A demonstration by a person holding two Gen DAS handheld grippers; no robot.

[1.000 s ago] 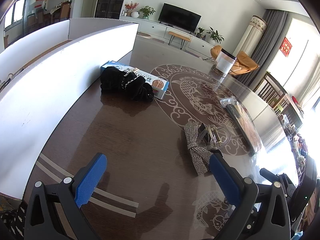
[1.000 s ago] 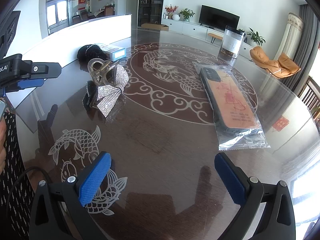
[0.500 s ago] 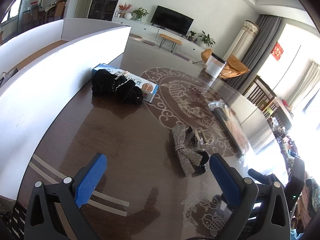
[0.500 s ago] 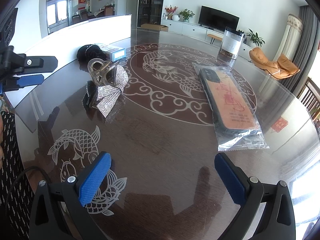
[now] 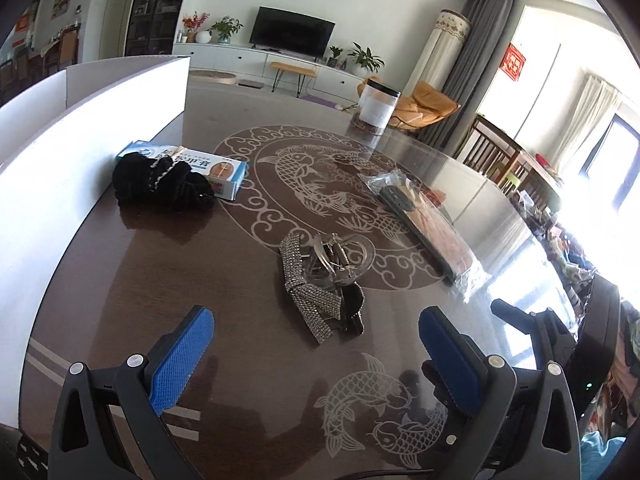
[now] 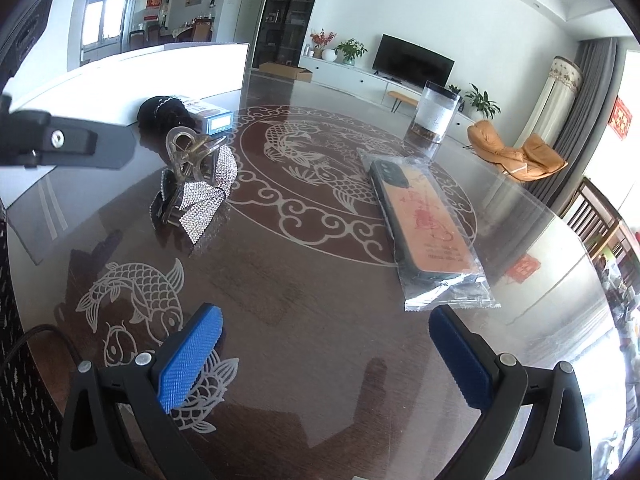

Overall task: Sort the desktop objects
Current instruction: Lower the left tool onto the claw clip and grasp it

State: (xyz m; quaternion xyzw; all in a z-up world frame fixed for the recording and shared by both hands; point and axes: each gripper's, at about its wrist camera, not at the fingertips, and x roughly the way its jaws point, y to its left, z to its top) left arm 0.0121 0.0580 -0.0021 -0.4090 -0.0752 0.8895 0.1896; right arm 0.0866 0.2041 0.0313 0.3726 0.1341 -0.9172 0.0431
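Scrunchie [image 5: 160, 182] half-hides box [image 5: 224, 170]; both grippers' jaws wide, empty.

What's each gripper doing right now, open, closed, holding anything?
Left gripper: open, holding nothing, above the table.
Right gripper: open, holding nothing.
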